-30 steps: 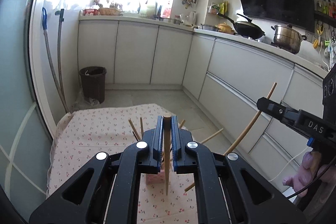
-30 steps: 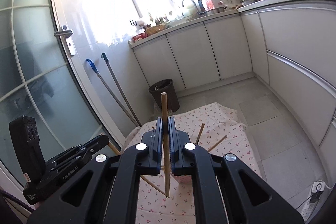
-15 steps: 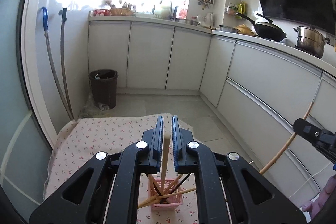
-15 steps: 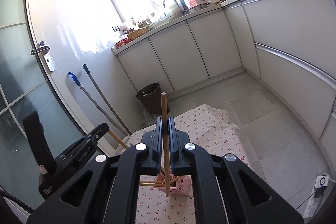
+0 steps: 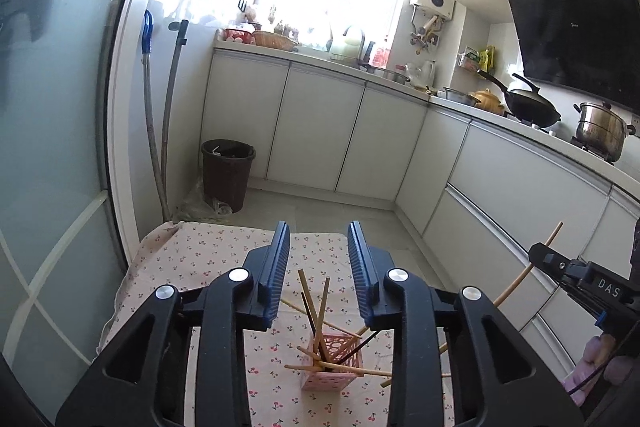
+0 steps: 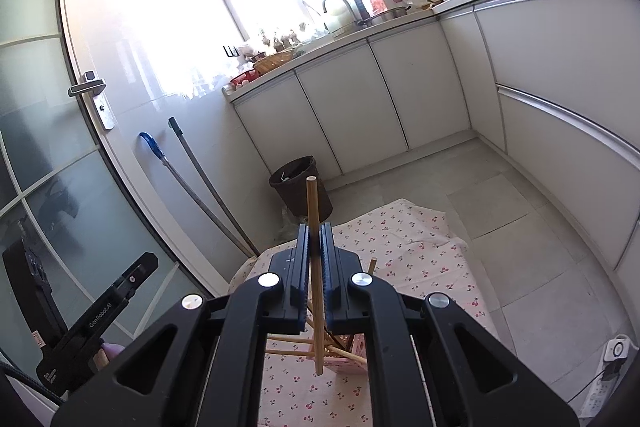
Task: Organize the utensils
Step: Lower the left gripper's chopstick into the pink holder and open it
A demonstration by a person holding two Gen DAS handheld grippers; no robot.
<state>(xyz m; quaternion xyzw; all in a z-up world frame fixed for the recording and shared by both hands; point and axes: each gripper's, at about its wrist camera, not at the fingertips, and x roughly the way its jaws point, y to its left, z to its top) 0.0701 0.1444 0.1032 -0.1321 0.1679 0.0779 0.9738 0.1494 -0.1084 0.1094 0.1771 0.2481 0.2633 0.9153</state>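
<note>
A pink perforated holder point(image 5: 334, 361) stands on the cherry-print cloth point(image 5: 200, 259), toward the cloth's near edge, with several chopsticks point(image 5: 320, 311) leaning out of it at crossed angles and two or three lying level across its rim. The left gripper point(image 5: 319, 259) hangs above it with its jaws opening; nothing is between them, and the sticks in the holder show through the gap. The right gripper point(image 6: 315, 255) is pressed together on a single wooden chopstick point(image 6: 314, 251), held nearly upright, its lower tip over the holder's rim.

Beyond the cloth's far edge sit a dark waste bin point(image 5: 228, 173) and two mop handles point(image 5: 168, 123) leaning in the corner by the glass door point(image 6: 40, 147). White cabinets point(image 5: 320, 139) run along the back and right, with a wok point(image 5: 528, 105) and a steel pot point(image 5: 602, 129) on the counter.

The left view shows the whole holder and its jumble; in the right view the gripper body hides most of it, so how the sticks lie there is hard to say. Only the right view shows the door handle point(image 6: 86, 87) and a power strip point(image 6: 608, 379) on the floor tiles.
</note>
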